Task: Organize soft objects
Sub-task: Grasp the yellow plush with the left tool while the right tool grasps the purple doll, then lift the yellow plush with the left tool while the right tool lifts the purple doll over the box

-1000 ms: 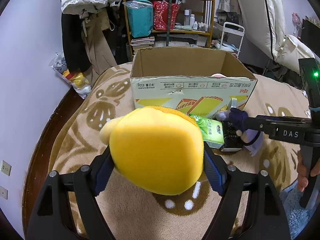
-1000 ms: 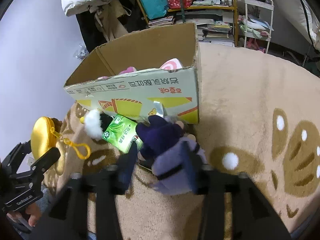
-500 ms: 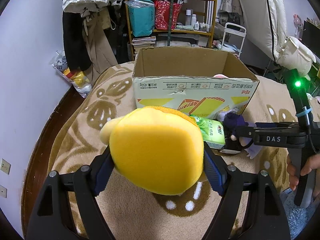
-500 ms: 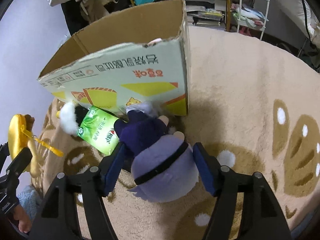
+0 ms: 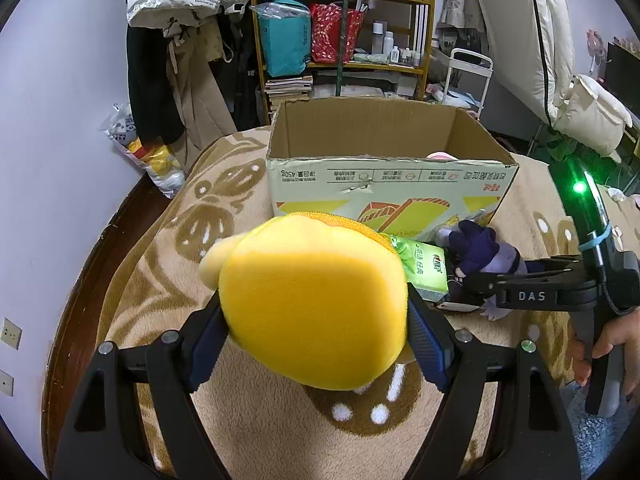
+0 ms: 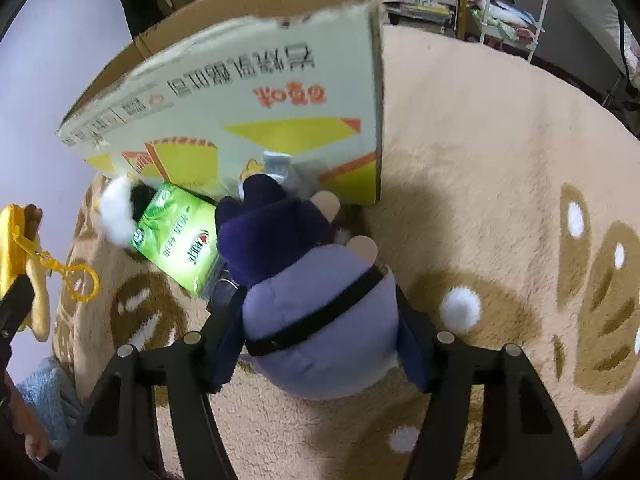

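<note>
My left gripper (image 5: pixel 316 320) is shut on a yellow plush pouch (image 5: pixel 312 300) and holds it above the rug, in front of the open cardboard box (image 5: pixel 384 184). The pouch also shows at the left edge of the right wrist view (image 6: pixel 16 248), with a yellow clip. My right gripper (image 6: pixel 320 340) is shut on a purple plush doll (image 6: pixel 316 312) with a dark purple hat, just off the box's (image 6: pixel 240 100) front right corner. The doll also shows in the left wrist view (image 5: pixel 480 252). A green tissue pack (image 6: pixel 180 240) lies by the box.
A pink plush (image 5: pixel 440 156) peeks over the box's rim inside. A white and black fluffy toy (image 6: pixel 120 208) lies beside the tissue pack. Everything rests on a beige patterned rug (image 6: pixel 500 200). Shelves (image 5: pixel 340 20), hanging coats and a white cart stand behind.
My right gripper has closed in around the purple doll and moved nearer to the box. The left gripper holds the yellow pouch still.
</note>
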Available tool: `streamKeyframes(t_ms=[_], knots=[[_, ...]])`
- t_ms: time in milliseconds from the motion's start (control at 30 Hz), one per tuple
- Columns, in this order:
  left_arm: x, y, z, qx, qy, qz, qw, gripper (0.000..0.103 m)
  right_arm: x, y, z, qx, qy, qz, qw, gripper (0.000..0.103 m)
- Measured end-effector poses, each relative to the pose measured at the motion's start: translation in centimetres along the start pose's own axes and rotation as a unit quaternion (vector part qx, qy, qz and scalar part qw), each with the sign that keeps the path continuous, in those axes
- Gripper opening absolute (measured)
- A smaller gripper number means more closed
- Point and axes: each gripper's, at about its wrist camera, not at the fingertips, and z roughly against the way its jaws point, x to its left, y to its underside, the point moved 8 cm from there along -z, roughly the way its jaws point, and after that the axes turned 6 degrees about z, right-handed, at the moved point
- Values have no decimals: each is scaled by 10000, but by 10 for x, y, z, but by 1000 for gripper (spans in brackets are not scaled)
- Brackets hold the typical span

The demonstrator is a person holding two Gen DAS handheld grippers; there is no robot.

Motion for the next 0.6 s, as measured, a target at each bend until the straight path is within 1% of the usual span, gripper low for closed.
streamKeyframes(t_ms=[67, 300, 400, 500, 600], knots=[[1, 0, 1, -20, -8, 10, 10000, 80, 1, -1, 5, -68, 6, 31, 10000, 68], [1, -7, 14, -302, -69, -15, 9995, 80, 15, -17, 43, -631, 65, 356, 9973, 67], [0, -14, 25, -596, -148, -70, 9981, 80, 18, -20, 66, -926, 97, 457, 9946, 67], [0, -24, 39, -912, -192, -110, 9956, 80, 20, -25, 93, -1354, -15, 416, 9899, 67], [-2, -34, 50, -1187, -201, -129, 9926, 80, 26, -33, 116, -1744, 8, 422, 9838, 68]])
